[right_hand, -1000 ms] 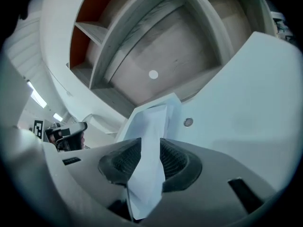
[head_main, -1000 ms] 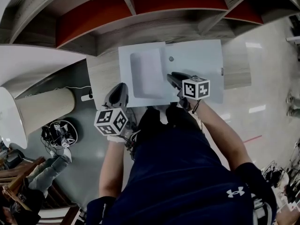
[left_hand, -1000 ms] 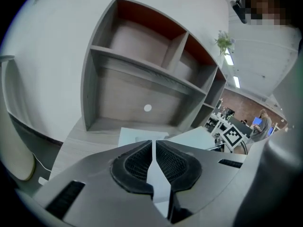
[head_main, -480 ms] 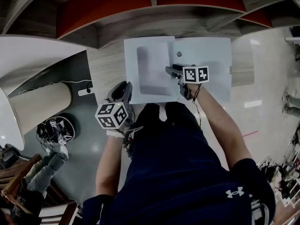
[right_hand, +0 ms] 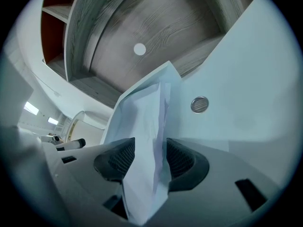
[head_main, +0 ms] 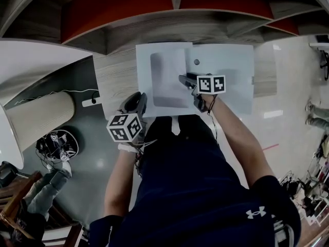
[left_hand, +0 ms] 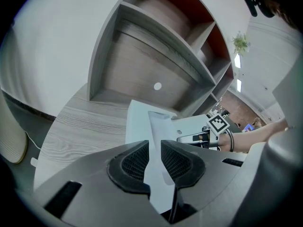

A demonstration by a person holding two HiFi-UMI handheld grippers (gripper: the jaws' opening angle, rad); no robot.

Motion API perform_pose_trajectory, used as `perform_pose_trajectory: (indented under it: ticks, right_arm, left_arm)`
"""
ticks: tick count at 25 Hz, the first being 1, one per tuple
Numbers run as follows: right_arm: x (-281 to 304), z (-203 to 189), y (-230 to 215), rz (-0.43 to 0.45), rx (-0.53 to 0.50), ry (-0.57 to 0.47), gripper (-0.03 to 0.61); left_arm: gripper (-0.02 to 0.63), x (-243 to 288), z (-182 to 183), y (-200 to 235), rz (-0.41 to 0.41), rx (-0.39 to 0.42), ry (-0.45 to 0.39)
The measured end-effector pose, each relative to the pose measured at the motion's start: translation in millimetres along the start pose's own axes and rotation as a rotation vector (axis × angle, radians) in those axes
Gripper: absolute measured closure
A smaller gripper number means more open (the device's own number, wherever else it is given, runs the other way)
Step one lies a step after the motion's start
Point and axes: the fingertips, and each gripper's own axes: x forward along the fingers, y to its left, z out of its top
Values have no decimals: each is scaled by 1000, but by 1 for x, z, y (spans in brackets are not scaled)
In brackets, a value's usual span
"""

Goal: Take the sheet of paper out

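Observation:
A pale sheet of paper point(head_main: 163, 76) lies on the wooden desk point(head_main: 115, 73), overlapping the left of a pale blue snap-button pouch point(head_main: 226, 71). My right gripper point(head_main: 183, 79) points left over the sheet's right edge. In the right gripper view a raised fold of the paper point(right_hand: 147, 126) stands between its jaws, which are opening, and the pads stand clear of it. My left gripper point(head_main: 138, 100) is at the sheet's near left corner. In the left gripper view its jaws are nearly closed on a strip of the paper point(left_hand: 158, 141).
Grey shelving with red back panels point(head_main: 118, 9) rises behind the desk. A white curved counter point(head_main: 36, 60) and a cream cylinder point(head_main: 41, 117) stand to the left. The pouch's snap button point(right_hand: 199, 104) lies just right of the raised fold. Shiny floor point(head_main: 288, 96) runs to the right.
Both grippers have sunk toward the desk. The left one has drawn in to the sheet's near left corner, and the right one has shifted slightly left over the sheet.

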Motion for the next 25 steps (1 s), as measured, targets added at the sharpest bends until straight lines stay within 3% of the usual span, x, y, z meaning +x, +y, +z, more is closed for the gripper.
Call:
perform_pose_trajectory:
  ticks: [5,11,15,18,22,25]
  right_arm:
    - [6,-6,11,37,3,38,383]
    - [13,-13,22,147,18,105,400]
    - [17,7,26,208,34,81,402]
    - [22,21,25,217,63,69,402]
    - [25,0,30,219,42,182,417]
    - [22,-10,30,216,62,193,429]
  left_arm:
    - [529,5,-3,4,8,-3,18]
    - [528,13,-19,4,-1,-8,67]
    - [529,15,-23,3,-7,-19,76]
    - [529,16,-25,4,-5,-22,79]
    - [528,16,-22,4,-4,-28,73]
    - [529,16,-22,3,-6,-33,71]
